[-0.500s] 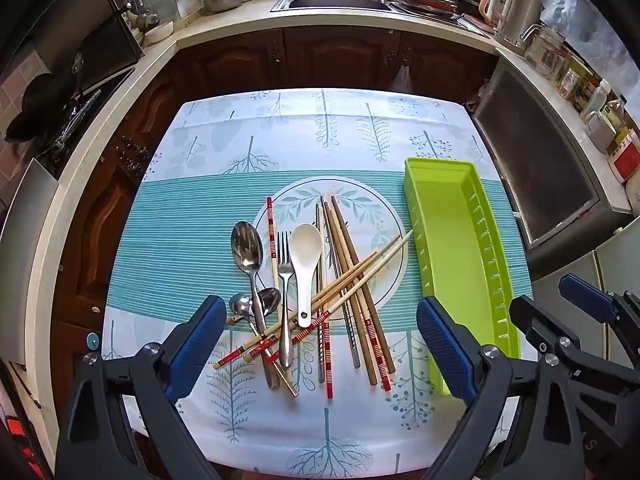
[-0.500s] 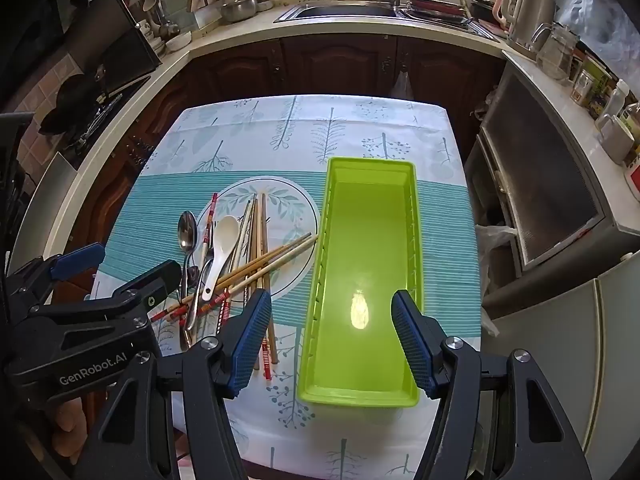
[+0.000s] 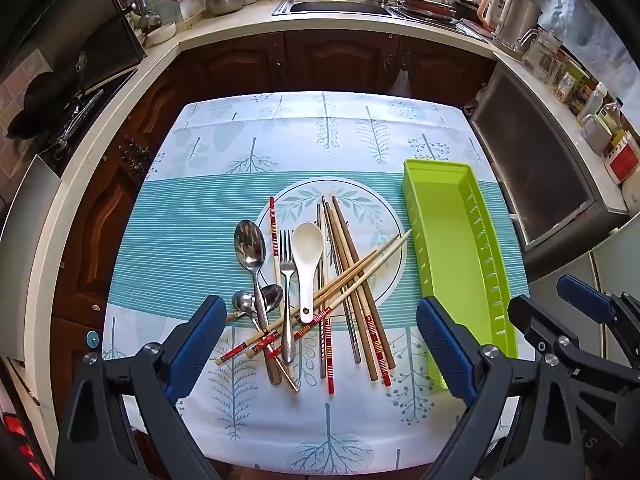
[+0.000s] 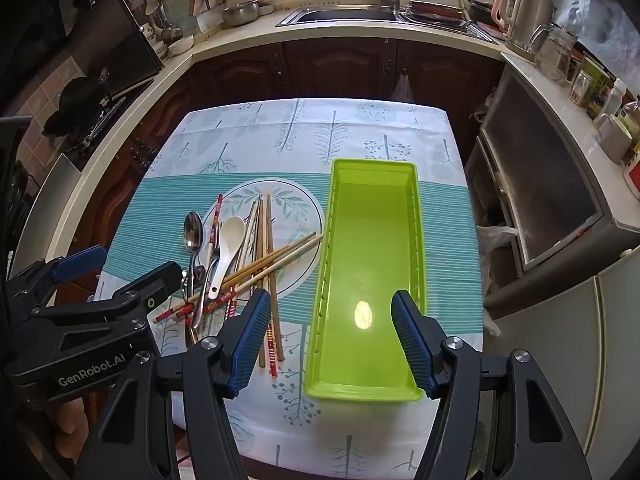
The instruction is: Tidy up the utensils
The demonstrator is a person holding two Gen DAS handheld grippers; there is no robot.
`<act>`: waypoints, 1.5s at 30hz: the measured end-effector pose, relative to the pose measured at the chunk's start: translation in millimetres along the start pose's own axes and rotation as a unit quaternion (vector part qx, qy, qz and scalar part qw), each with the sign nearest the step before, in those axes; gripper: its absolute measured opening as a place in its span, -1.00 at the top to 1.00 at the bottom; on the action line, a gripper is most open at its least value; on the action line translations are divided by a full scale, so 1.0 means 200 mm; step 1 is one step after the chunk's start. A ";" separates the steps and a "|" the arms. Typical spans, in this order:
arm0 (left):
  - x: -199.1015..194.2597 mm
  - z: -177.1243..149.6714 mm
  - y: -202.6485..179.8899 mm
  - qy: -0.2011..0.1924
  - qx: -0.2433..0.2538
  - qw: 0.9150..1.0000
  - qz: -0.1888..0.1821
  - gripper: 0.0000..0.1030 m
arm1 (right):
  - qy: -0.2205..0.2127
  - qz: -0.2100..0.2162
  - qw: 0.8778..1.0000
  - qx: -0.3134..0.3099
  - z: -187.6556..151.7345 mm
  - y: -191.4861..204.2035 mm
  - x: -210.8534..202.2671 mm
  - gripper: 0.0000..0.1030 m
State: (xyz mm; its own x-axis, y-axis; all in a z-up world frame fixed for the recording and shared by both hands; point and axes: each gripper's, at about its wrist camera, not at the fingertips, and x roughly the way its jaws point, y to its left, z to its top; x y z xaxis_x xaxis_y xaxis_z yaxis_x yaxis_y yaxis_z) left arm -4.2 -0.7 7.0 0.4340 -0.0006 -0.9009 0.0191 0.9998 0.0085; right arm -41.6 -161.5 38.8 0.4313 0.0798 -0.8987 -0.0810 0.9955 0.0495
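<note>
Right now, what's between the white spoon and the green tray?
Wooden chopsticks lie between the white spoon and green tray, seen in both wrist views.

A lime green tray [image 3: 448,248] lies lengthwise on a table, its inside bare. Just left of the tray, a jumbled pile holds a white spoon [image 3: 306,254], fork [image 3: 286,276], metal spoons and crossed chopsticks [image 3: 352,276]. Nearer than the tray, the left gripper [image 3: 320,344] hangs over the pile, fingers spread wide.

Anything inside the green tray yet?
Nothing: the green tray shows only bare floor with a light glare. The right gripper fingers hide small patches near its front corners.
</note>
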 end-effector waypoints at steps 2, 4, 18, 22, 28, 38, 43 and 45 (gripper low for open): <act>0.00 -0.01 0.00 0.000 -0.001 1.000 0.002 -0.84 | -0.002 0.001 1.000 -0.001 -0.01 0.01 -0.01 -0.24; -0.01 -0.01 0.00 0.000 -0.002 1.000 0.001 -0.84 | -0.005 0.002 1.000 -0.002 -0.01 0.01 -0.01 -0.24; -0.03 -0.02 0.04 -0.006 -0.005 1.000 0.001 -0.84 | -0.011 0.007 1.000 -0.005 -0.02 0.04 -0.05 -0.24; -0.04 -0.03 0.06 -0.008 -0.006 1.000 0.003 -0.84 | -0.013 0.009 1.000 -0.008 -0.02 0.06 -0.06 -0.24; -0.05 -0.03 0.09 -0.011 -0.007 1.000 0.007 -0.84 | -0.015 0.012 1.000 -0.012 -0.01 0.07 -0.06 -0.24; -0.06 -0.03 0.12 -0.017 -0.011 1.000 0.015 -0.84 | -0.020 0.016 0.999 -0.023 0.00 0.12 -0.08 -0.24; -0.08 -0.03 0.15 -0.021 -0.012 1.000 0.018 -0.84 | -0.023 0.016 0.999 -0.027 0.01 0.14 -0.09 -0.24; -0.08 -0.03 0.15 -0.022 -0.012 1.000 0.019 -0.84 | -0.024 0.016 0.999 -0.029 0.02 0.14 -0.09 -0.24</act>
State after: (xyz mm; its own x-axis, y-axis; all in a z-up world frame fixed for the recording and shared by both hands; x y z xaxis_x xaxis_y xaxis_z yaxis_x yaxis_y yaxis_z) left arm -15.6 29.7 19.3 0.4731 0.0371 -0.8802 -0.0191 0.9993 0.0318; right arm -49.1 -134.3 58.4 0.4700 0.1146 -0.8752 -0.1461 0.9880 0.0509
